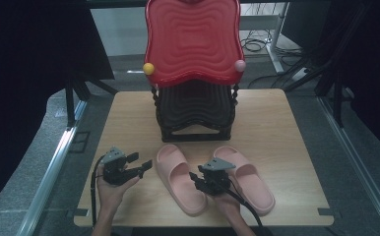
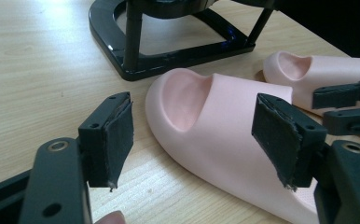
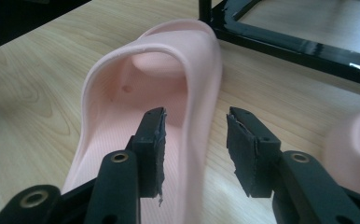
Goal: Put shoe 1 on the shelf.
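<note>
Two pink foam slides lie side by side near the front edge of the bench, toes toward the black rack (image 1: 194,110). They look light, soft and springy, smooth-skinned with a thick moulded sole and a rounded strap. The right claw (image 3: 194,140) straddles the raised side wall of the left slide (image 1: 180,178), jaws part open, pads not yet pressing; that rim is a fair place to pinch. The left claw (image 1: 140,164) stands wide open and empty just beside it, clear of the right slide (image 1: 249,179)

We see a red-topped black rack (image 1: 194,105) at the far middle of a wooden table (image 1: 286,147).
</note>
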A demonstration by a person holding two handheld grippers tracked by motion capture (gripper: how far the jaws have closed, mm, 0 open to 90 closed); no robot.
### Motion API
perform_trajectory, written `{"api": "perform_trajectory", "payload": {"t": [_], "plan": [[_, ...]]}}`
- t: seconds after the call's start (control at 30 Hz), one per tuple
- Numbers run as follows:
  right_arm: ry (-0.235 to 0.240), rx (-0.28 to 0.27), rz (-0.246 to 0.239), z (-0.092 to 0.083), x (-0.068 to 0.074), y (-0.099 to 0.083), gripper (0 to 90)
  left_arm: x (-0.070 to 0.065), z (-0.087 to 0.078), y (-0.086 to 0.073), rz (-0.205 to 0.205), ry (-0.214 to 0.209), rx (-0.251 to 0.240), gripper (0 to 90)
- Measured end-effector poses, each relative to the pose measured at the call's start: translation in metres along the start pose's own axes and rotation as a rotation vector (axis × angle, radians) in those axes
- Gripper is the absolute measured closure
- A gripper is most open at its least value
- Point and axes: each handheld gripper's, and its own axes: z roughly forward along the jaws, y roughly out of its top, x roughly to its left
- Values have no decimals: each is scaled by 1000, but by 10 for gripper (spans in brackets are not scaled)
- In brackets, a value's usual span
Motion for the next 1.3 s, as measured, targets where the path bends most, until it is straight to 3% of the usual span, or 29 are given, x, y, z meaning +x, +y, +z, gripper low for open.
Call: {"api": "perform_trajectory", "payload": {"t": [0.3,0.63,1.0,1.3], "plan": [[-25,-4,46,33,2,5,666,2,1,-2,-1,1,4,294],[-68,0,62,44,6,4,796,1,4,-4,1,5,16,292],[-92,-22,36,31,11,3,843,3,3,-5,-3,10,15,292],[-83,-130,37,-9,10,9,844,3,3,-6,-10,12,15,292]]}}
